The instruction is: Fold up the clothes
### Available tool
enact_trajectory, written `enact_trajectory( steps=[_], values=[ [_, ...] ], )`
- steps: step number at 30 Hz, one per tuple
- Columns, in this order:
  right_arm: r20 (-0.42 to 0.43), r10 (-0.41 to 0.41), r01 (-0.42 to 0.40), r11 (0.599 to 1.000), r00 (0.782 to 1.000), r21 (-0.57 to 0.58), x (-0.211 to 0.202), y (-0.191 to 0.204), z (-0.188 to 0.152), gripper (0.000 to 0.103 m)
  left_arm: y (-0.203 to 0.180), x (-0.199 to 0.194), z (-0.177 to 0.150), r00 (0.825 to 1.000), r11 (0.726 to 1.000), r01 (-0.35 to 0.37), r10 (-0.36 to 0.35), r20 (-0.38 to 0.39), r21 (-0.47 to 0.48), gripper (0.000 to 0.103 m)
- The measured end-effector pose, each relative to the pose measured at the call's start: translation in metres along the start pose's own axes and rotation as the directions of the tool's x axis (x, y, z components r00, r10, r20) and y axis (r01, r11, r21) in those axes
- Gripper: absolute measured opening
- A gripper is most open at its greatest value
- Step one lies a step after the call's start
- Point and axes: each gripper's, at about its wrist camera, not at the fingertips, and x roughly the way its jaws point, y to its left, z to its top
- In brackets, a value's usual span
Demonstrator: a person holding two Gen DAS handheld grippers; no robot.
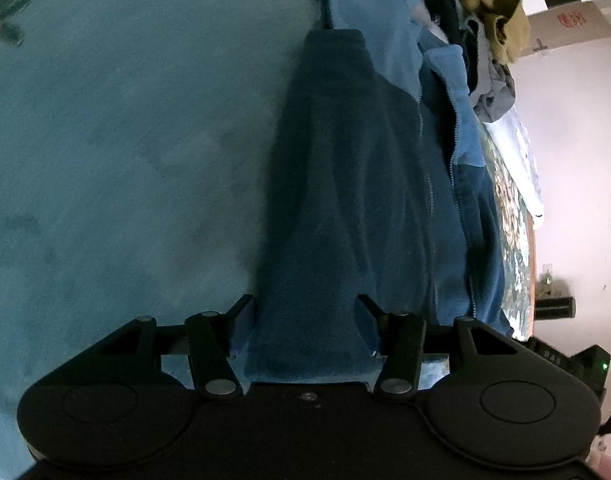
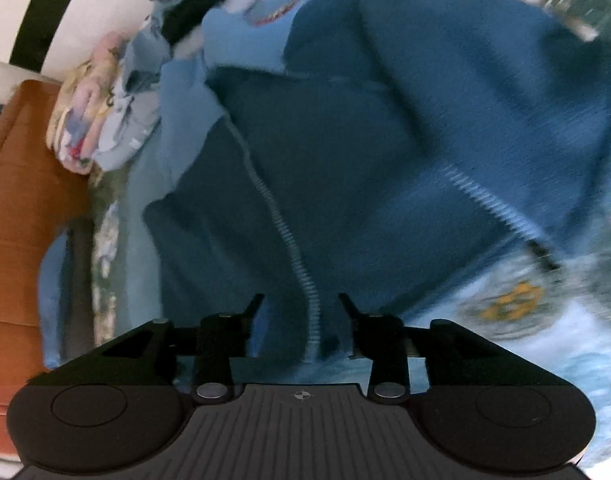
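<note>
Fleece jacket (image 1: 345, 184), two-tone blue with a zip, is lying spread over a teal cover (image 1: 105, 160), its long axis running away from both grippers toward a pile of other clothes (image 1: 485, 20) at the far end. Starting at the left, the left gripper (image 1: 305, 304) is sitting at the jacket's near end with a folded band of the fleece running up between its fingers; the jaws are standing about half apart and the pads appear to be pressing the thick cloth on both sides, so I judge it to be holding that hem or sleeve. Moving right, the right gripper (image 2: 301, 304) is hovering over the zip (image 2: 289, 240), which is passing between its fingers; its jaws are standing narrowly apart and seem not to be gripping the fabric. Judging by this, the left hand is nearer to carrying the next fold.
</note>
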Motion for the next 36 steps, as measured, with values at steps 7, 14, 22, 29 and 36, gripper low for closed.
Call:
enact_trajectory(
  steps=[7, 14, 22, 29, 36],
  values=[
    [0.016, -0.080, 0.078, 0.992, 0.997, 0.100, 0.001, -0.022, -0.012, 0.038, -0.002, 0.008, 0.002, 1.000, 1.000, -0.005, 0.005, -0.001, -0.014, 0.031],
    [0.046, -0.072, 0.064, 0.986, 0.996, 0.152, -0.004, -0.028, -0.014, 0.042, -0.016, -0.007, -0.002, 0.994, 0.994, -0.101, 0.102, 0.032, -0.032, 0.012],
    [0.093, -0.048, 0.032, 0.986, 0.995, 0.165, -0.014, -0.023, -0.006, 0.042, -0.014, -0.025, 0.000, 0.983, 0.984, -0.180, 0.180, 0.024, 0.006, 0.011],
    [0.119, -0.030, 0.014, 0.991, 0.992, 0.135, -0.017, -0.011, 0.005, 0.042, -0.019, -0.012, -0.002, 0.975, 0.974, -0.223, 0.222, 0.016, 0.035, 0.013],
    [0.188, -0.030, 0.018, 0.998, 0.982, 0.067, -0.039, 0.007, 0.030, 0.060, -0.047, -0.063, 0.017, 0.975, 0.968, -0.213, 0.202, 0.090, 0.134, 0.033]
  ],
)
